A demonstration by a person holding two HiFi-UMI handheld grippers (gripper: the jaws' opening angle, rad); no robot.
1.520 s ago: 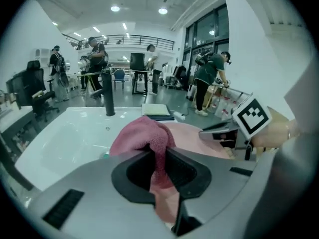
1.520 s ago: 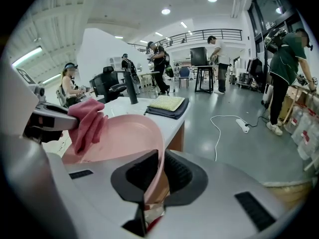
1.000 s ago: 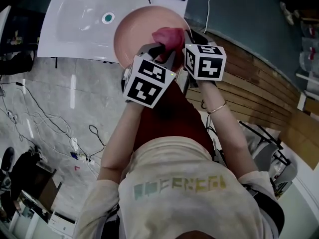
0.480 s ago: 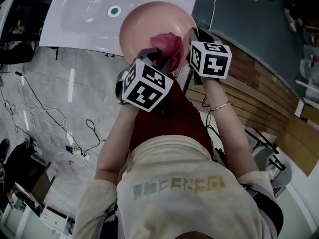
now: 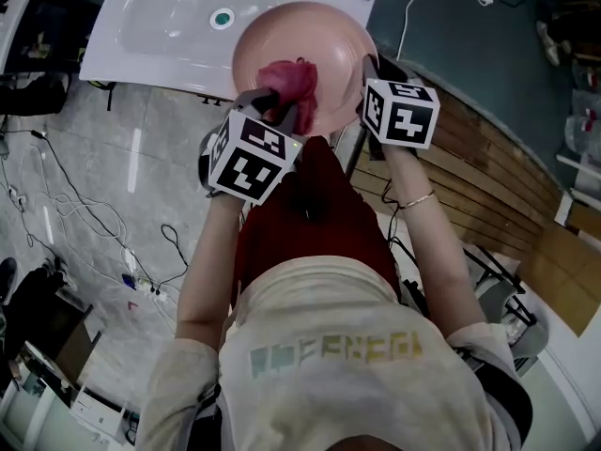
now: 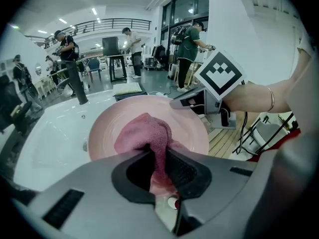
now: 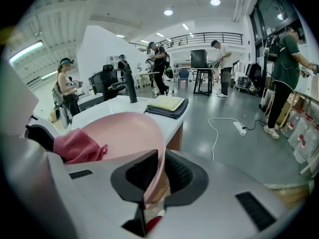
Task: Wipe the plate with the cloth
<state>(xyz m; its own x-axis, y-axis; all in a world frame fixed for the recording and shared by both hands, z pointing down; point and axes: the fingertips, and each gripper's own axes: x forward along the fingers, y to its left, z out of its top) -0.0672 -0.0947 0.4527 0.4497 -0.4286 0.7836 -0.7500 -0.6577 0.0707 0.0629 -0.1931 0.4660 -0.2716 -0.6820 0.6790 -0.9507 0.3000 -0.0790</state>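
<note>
The round, smooth pink plate (image 5: 329,45) hung over the near edge of a glossy white basin (image 5: 160,26), hollow face up. The right gripper (image 7: 157,176) was clamped on its thin rim, which ran edge-on between the jaws. The left gripper (image 6: 159,158) pinched a crumpled, nubby pink cloth (image 6: 142,133), its bunch lying forward of the jaws on the plate's middle. Both forearms reached forward, the grippers close together.
</note>
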